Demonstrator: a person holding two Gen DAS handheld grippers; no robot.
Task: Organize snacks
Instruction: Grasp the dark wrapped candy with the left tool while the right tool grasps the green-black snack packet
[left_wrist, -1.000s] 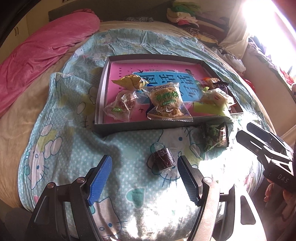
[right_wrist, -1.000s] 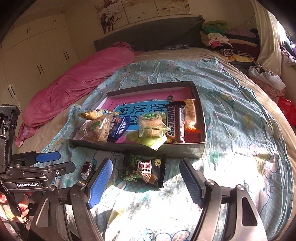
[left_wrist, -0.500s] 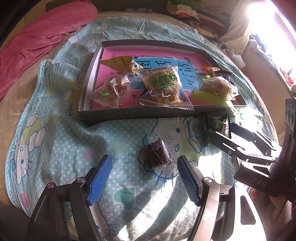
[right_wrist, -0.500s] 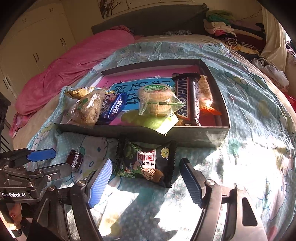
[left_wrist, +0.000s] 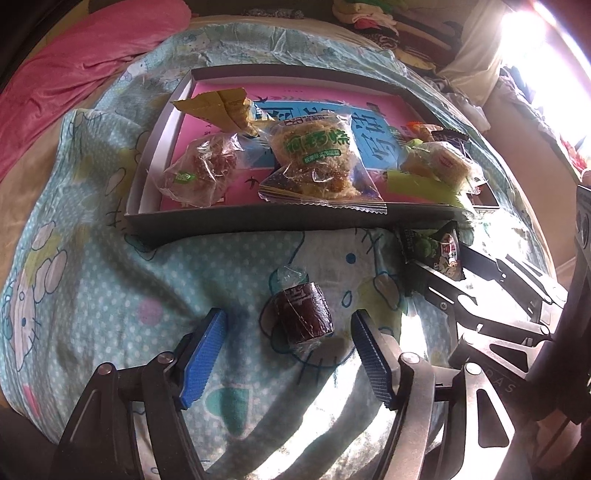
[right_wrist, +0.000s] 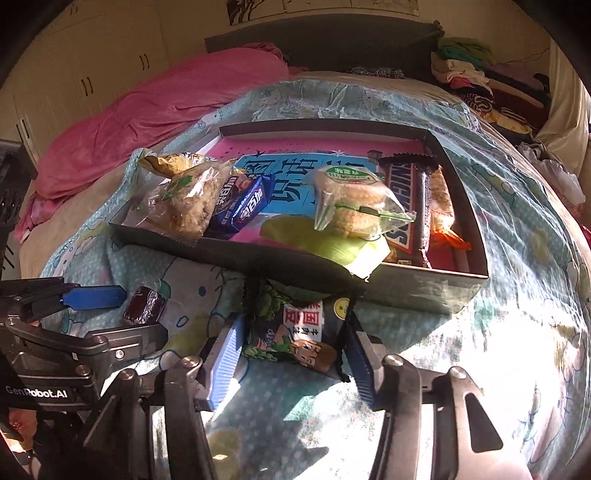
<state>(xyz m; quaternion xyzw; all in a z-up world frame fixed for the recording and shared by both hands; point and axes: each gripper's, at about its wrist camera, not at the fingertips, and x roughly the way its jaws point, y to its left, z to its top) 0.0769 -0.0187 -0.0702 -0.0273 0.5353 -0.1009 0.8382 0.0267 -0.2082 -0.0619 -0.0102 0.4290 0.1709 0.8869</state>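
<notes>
The right tool has just been closing and pinches the black snack packet on the bed beside the box; the left tool, narrowing but spread, straddles the dark wrapped candy. Next: lift both into the box.

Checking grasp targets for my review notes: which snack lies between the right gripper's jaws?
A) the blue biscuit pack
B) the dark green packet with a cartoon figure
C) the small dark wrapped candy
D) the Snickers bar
B: in the right wrist view the dark green packet sits between the right gripper jaws, on the bedspread in front of the box.
</notes>
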